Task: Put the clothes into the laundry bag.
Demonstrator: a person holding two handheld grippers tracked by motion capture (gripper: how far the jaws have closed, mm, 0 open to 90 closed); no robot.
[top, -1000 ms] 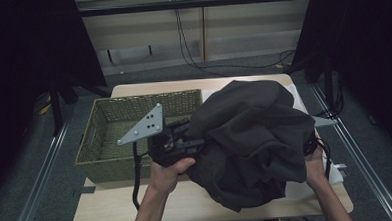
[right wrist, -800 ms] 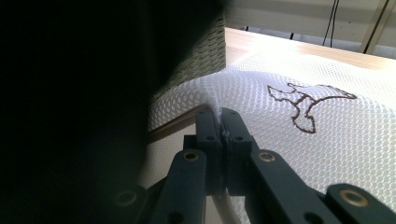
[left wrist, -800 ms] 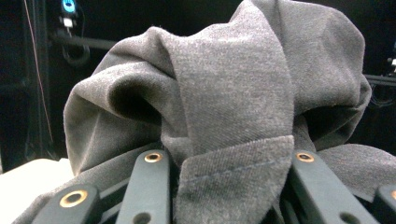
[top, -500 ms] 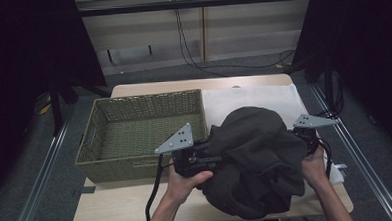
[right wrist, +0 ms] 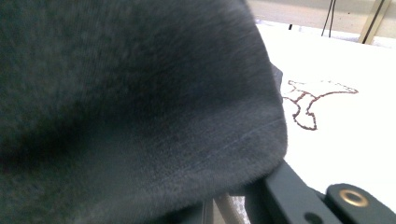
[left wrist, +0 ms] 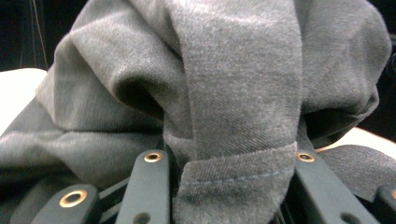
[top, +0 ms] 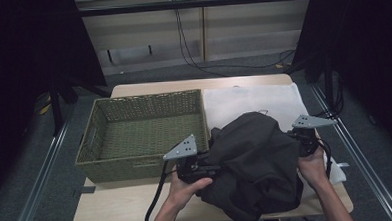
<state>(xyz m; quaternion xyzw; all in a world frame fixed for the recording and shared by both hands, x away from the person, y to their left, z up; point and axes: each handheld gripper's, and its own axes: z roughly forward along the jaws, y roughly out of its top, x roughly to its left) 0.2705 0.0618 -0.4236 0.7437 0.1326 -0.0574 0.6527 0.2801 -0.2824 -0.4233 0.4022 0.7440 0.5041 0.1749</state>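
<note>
Since earlier frames, I am lowering dark grey garment [top: 254, 165] from above basket [top: 145, 135] down to table [top: 113, 214], right of basket. Left gripper [top: 206, 171] sinking with it; right gripper [top: 298, 138] keeping place. Left jaws standing partly closed, pinching hemmed fold [left wrist: 233, 182] between them. Right jaws closing tight on garment edge [right wrist: 224, 154]. Garment bunching on white cloth [top: 248, 100], near basket's right wall, touching table edge.

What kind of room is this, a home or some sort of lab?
Probably a lab or recording studio, not a home: black curtains hang around a small wooden table, cables run down the back wall, and metal rails line the carpeted floor.
</note>
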